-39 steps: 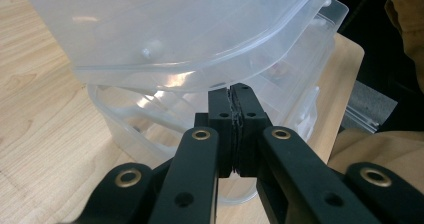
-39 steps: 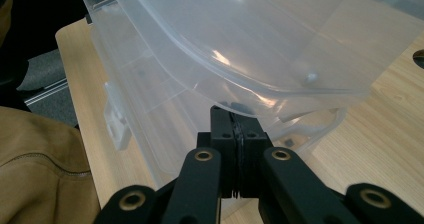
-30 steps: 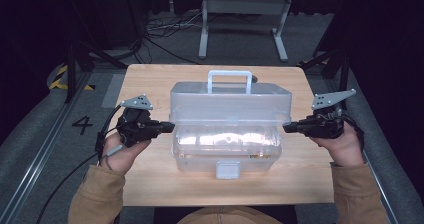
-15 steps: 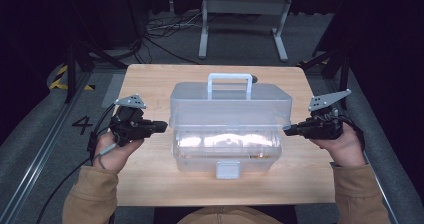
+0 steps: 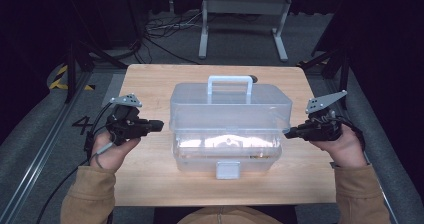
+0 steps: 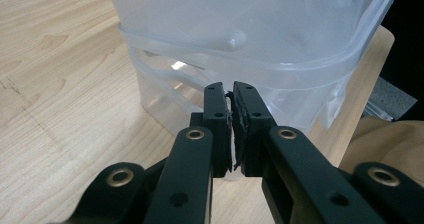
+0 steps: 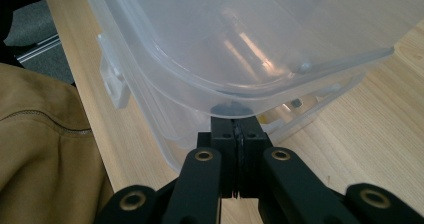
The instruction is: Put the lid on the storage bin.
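A clear plastic toolbox (image 5: 227, 114) with a pale blue handle (image 5: 230, 79) and a front latch (image 5: 228, 170) stands in the middle of the wooden table (image 5: 150, 84). Its lid is partly raised over the lower tub. My left gripper (image 5: 160, 125) is shut and empty, a short way left of the box and pointing at its side (image 6: 250, 34); its tips (image 6: 231, 91) leave only a sliver between the pads. My right gripper (image 5: 287, 132) is shut, its tips (image 7: 236, 121) right against the underside of the lid's rim (image 7: 220, 91) on the right side.
Small items lie inside the lower tub (image 5: 225, 143). Tan sleeves (image 7: 45, 134) come in from the near edge. Bare table top runs along the left side (image 6: 60, 84) and in front of the box. Beyond the far edge are a metal stand (image 5: 242, 19) and cables on the floor.
My left gripper has drawn back to the left, off the box's side, leaving a gap. The right gripper and the box have kept still.
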`<state>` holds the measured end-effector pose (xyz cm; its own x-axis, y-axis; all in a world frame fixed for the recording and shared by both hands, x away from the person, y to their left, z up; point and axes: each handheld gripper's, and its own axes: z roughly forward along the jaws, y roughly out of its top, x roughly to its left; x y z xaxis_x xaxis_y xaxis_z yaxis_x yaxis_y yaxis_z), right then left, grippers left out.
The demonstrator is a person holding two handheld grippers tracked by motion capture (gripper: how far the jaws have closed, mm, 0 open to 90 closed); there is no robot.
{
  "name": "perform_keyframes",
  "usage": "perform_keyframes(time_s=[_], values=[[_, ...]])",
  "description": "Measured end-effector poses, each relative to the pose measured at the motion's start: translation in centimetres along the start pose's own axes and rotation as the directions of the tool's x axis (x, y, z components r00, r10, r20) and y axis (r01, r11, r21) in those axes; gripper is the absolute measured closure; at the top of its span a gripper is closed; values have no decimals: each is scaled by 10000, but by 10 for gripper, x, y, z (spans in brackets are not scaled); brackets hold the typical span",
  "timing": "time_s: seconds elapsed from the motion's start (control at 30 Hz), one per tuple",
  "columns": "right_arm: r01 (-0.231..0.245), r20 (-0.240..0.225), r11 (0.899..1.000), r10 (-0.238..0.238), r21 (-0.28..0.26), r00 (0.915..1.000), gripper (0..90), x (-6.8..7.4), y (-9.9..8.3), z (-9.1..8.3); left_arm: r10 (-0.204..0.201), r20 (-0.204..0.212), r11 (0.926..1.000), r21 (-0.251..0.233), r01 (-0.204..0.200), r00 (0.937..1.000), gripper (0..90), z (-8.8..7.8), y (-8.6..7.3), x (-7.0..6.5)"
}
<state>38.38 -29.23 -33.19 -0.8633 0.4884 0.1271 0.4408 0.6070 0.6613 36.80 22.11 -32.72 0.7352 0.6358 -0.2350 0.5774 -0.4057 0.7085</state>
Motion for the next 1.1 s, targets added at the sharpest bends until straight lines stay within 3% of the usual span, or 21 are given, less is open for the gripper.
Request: perform_keyframes(time_s=[0.43, 1.1], values=[[219, -75, 9979, -215, 608, 9997, 892, 3, 0, 3, -120, -154, 9999, -77, 119, 9998, 846, -1, -2, 5], [553, -266, 9869, -519, 1515, 9983, 892, 7, -1, 11, -473, -260, 9988, -142, 470, 9985, 844, 0, -6, 13]])
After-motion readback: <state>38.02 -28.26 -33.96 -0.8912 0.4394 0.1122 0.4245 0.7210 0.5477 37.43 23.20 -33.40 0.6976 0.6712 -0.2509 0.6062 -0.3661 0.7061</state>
